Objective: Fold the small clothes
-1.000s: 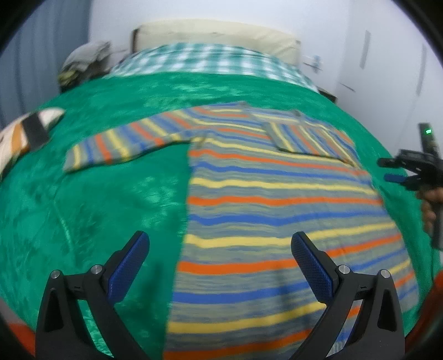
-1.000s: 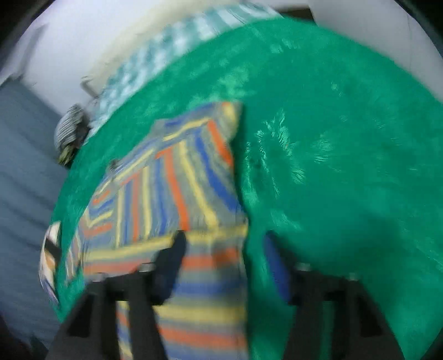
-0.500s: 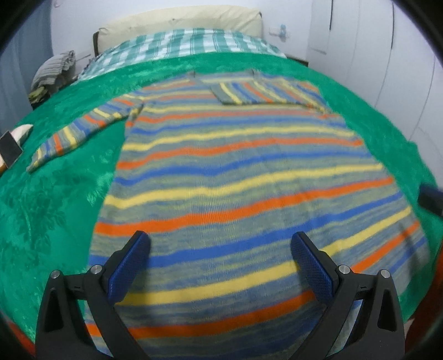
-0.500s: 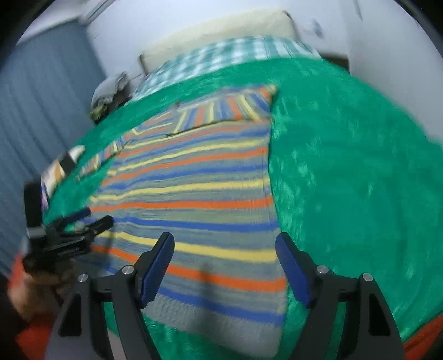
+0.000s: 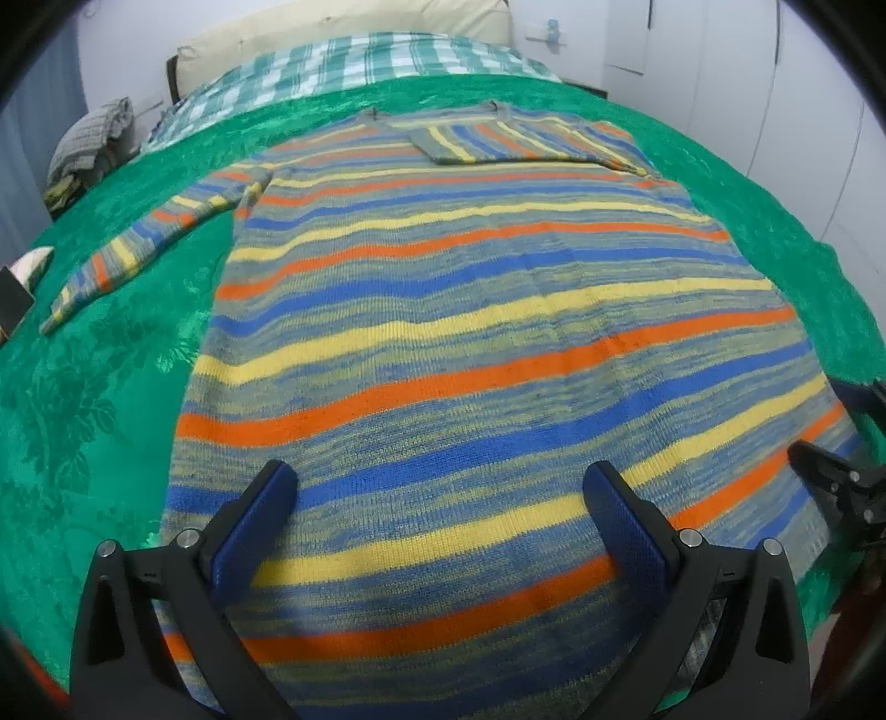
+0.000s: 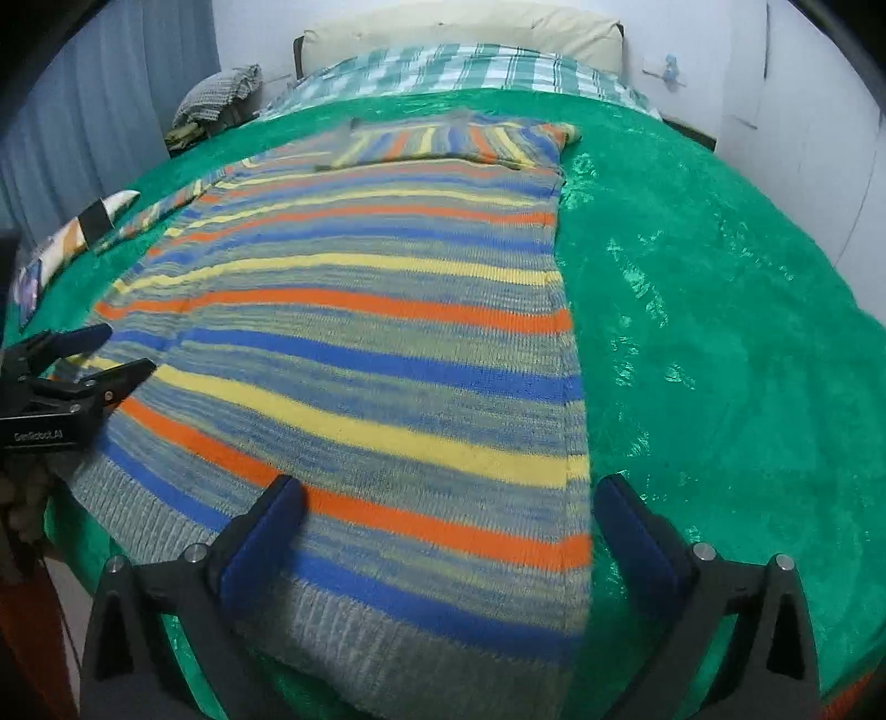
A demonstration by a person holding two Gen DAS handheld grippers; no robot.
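A knitted sweater [image 5: 498,310] with orange, yellow and blue stripes lies flat on a green blanket [image 5: 111,399]. One sleeve [image 5: 149,232] stretches out to the left. The other sleeve [image 5: 520,138] is folded across the chest. My left gripper [image 5: 443,509] hovers open over the hem's left part, with nothing between its pads. In the right wrist view my right gripper [image 6: 451,515] stands over the sweater's [image 6: 360,343] near right corner. Its jaws are opening, and the fabric lies below them without being pinched. Each gripper appears at the edge of the other's view: the right gripper [image 5: 830,432] and the left gripper [image 6: 94,354].
A plaid sheet [image 5: 360,61] and a cream pillow [image 5: 343,22] lie at the bed's head. A heap of clothes [image 5: 83,149] sits far left. A folded item with a black band [image 6: 94,221] lies on the blanket's left. White cupboard doors [image 5: 803,83] stand on the right.
The left gripper has shifted from the sweater's left edge to over its hem. The right gripper has rolled upright, come to the near right corner, and its jaws have spread wider.
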